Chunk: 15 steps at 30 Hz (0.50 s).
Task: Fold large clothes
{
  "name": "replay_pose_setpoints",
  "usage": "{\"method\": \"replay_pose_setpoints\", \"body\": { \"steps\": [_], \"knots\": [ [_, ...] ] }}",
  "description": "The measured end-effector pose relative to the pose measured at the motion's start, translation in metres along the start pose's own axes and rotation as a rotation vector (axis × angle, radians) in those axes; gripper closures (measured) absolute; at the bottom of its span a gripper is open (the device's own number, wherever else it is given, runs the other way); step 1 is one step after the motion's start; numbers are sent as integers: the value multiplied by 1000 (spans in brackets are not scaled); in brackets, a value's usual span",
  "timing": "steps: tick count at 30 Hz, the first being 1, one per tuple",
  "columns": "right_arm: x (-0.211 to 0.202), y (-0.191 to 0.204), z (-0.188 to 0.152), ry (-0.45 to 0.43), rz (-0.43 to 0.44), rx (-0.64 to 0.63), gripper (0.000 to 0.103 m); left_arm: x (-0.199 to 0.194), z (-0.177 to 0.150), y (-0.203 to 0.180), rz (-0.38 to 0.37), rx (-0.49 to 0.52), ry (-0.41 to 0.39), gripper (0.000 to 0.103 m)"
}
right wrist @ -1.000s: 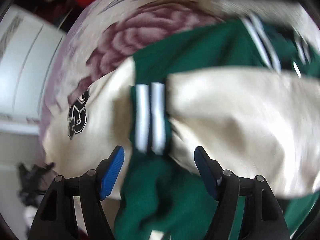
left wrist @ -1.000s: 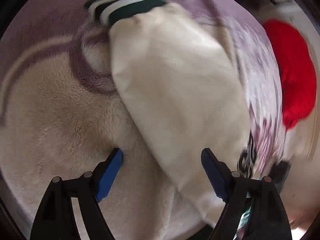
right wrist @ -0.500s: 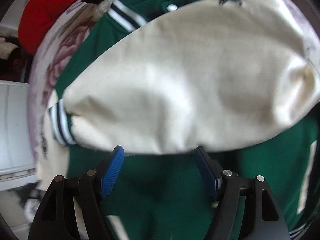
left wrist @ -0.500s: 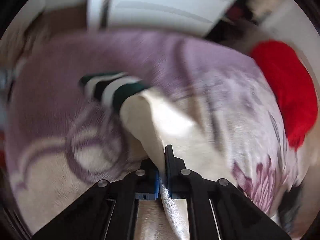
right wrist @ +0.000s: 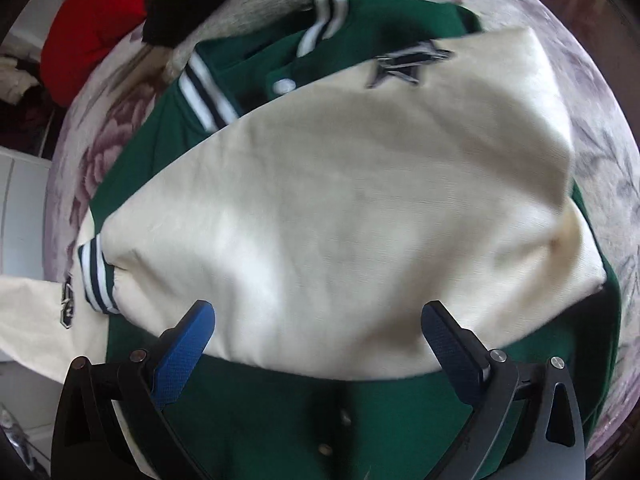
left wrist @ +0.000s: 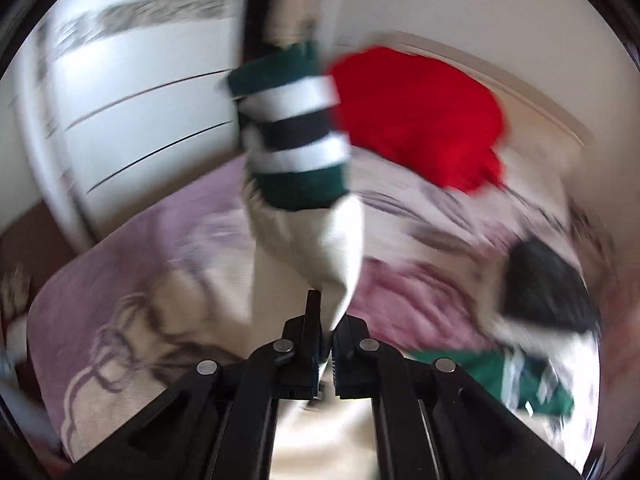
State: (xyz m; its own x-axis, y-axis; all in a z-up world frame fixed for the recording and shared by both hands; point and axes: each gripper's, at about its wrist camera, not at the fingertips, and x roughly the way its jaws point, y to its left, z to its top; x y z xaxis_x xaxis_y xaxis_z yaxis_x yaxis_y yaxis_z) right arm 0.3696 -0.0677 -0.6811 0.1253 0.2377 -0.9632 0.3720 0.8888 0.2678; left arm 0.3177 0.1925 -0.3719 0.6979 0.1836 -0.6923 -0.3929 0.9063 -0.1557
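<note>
The floral blanket (right wrist: 580,92) carries my green varsity jacket (right wrist: 400,420), one cream sleeve (right wrist: 340,208) already laid across its chest. My left gripper (left wrist: 326,354) is pinched on the other sleeve (left wrist: 320,256), its striped cuff (left wrist: 292,136) dangling high. My right gripper (right wrist: 318,332) hovers spread, empty. I should carry the sleeve across flat, keeping the cuff from twisting.
</note>
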Motion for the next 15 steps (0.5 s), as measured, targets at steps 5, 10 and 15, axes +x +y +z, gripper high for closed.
{"method": "replay_pose_setpoints", "body": {
  "steps": [5,10,15],
  "knots": [
    [-27,-91,12,8,24,114,0,2,-52,-147,-164,212,102,101],
    [-46,-179,23,1,52,237,0,13,-141,-280,-316,403,277,101],
    [-54,-238,26,20,25,268,0,38,-236,-354,-275,641,451,99]
  ]
}}
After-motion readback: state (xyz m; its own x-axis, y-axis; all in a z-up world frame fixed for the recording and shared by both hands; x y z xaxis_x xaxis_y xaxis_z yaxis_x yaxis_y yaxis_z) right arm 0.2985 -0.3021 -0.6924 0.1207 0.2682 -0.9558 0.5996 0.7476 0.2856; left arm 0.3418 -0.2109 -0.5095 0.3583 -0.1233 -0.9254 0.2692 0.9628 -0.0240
